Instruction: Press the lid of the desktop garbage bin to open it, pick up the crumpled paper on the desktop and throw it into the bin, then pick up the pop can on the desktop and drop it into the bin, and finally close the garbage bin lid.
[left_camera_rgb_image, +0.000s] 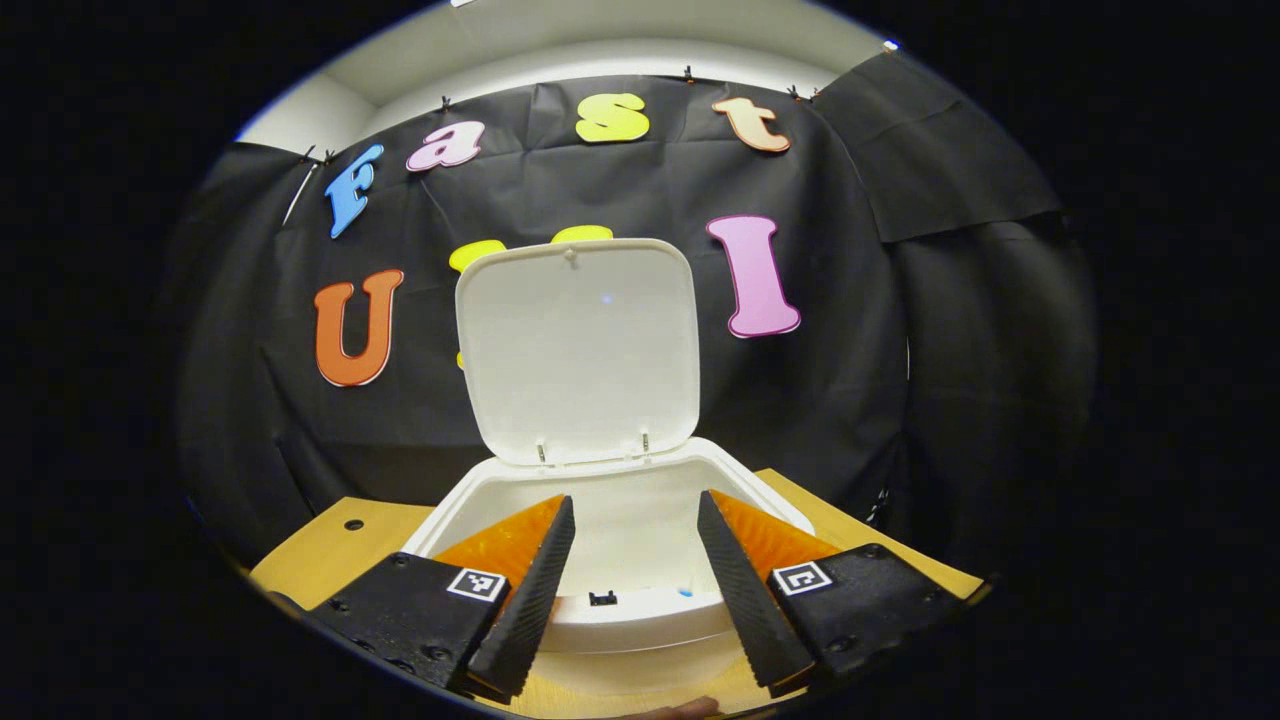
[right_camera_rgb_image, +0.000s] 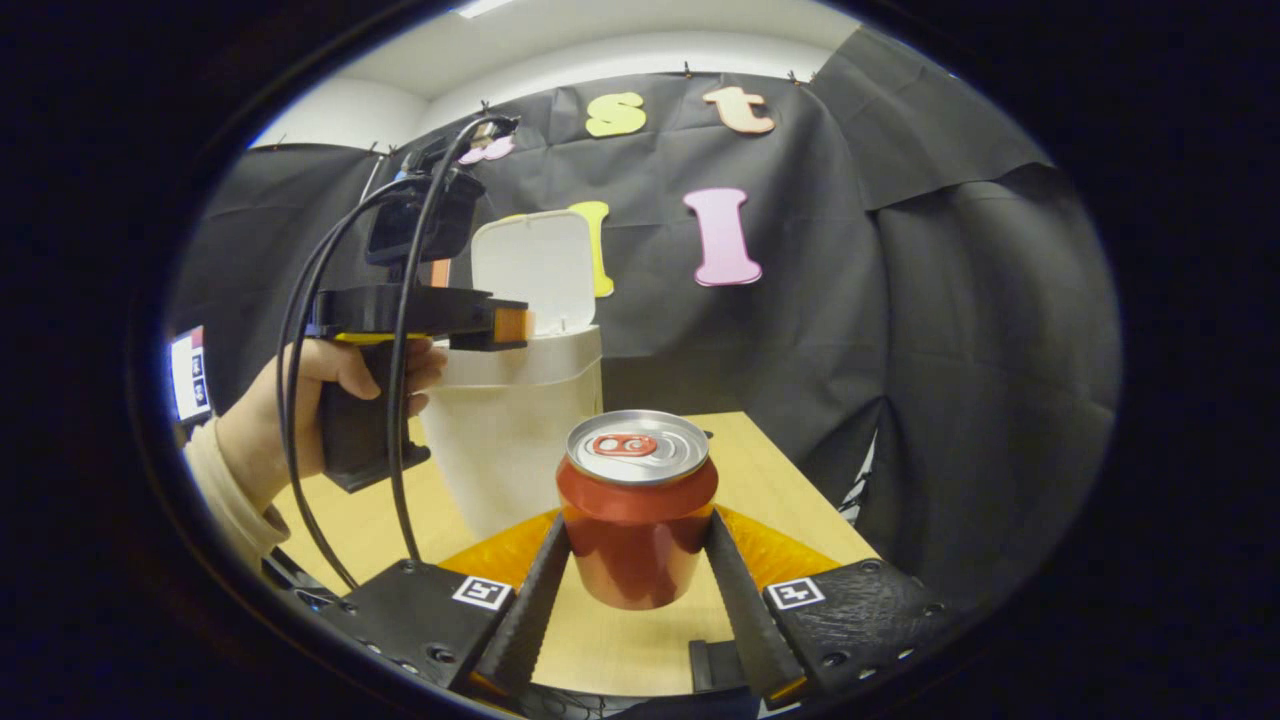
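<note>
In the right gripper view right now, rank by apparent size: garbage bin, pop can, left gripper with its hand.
1. Left gripper with its hand and the garbage bin look alike; overlap and distance leave their order unsure.
2. Pop can, smallest, though nearest, clamped in the right gripper.

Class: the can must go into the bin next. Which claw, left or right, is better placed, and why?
Right. The right claw has both fingers pressed on the pop can, upright above the table. The left claw is open and empty at the bin, whose lid stands open.
</note>
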